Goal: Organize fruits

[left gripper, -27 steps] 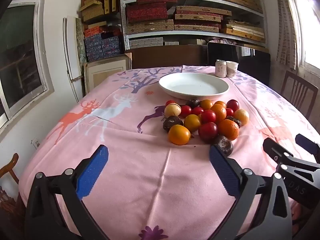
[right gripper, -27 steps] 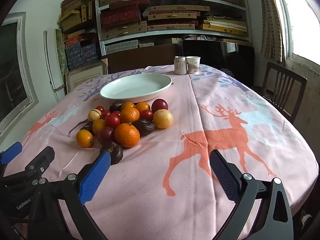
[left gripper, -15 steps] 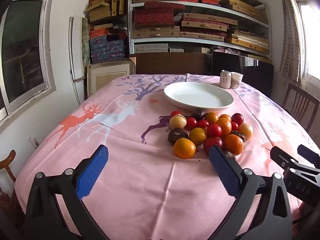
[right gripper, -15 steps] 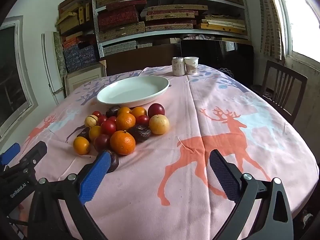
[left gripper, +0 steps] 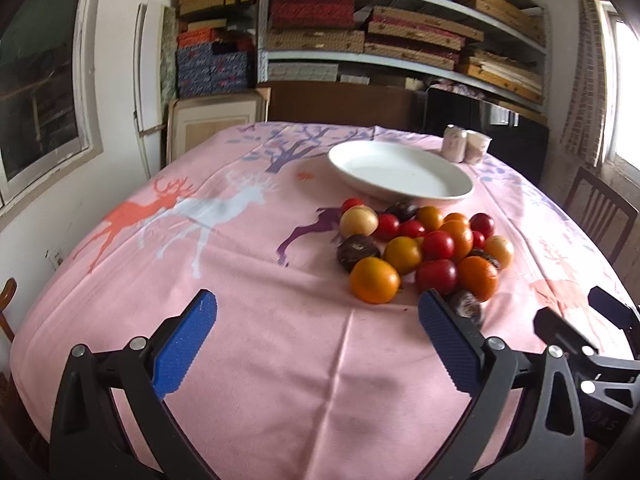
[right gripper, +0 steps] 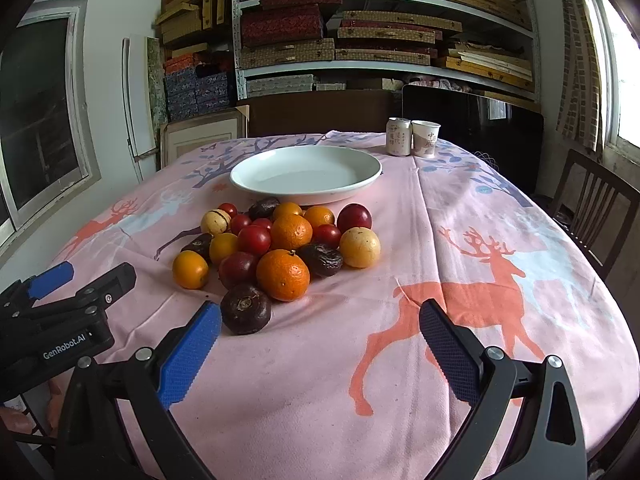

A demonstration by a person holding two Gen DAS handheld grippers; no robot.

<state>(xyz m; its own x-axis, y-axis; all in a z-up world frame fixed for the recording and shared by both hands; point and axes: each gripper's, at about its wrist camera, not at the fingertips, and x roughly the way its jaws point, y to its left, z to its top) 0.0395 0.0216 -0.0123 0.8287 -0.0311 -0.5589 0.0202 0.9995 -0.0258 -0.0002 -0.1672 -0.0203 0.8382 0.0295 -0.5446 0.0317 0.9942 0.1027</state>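
A pile of fruit (left gripper: pixel 424 244) lies on the pink tablecloth: oranges, red plums, pale yellow fruits and dark purple ones. It also shows in the right wrist view (right gripper: pixel 276 240). An empty white plate (left gripper: pixel 400 172) stands just behind the pile, also seen in the right wrist view (right gripper: pixel 306 174). My left gripper (left gripper: pixel 316 320) is open and empty, short of the pile and to its left. My right gripper (right gripper: pixel 320 328) is open and empty; a dark purple fruit (right gripper: pixel 245 309) lies just beyond its left fingertip. Each gripper shows at the edge of the other's view.
A can (right gripper: pixel 398 136) and a paper cup (right gripper: pixel 425 138) stand at the table's far side. Wooden chairs (right gripper: pixel 592 208) stand at the right. Shelves of boxes (right gripper: pixel 360 40) fill the back wall. The cloth (right gripper: pixel 480 280) carries deer prints.
Both grippers have moved closer to the fruit pile and a little lower. Both stay open. The fruit and plate have not moved.
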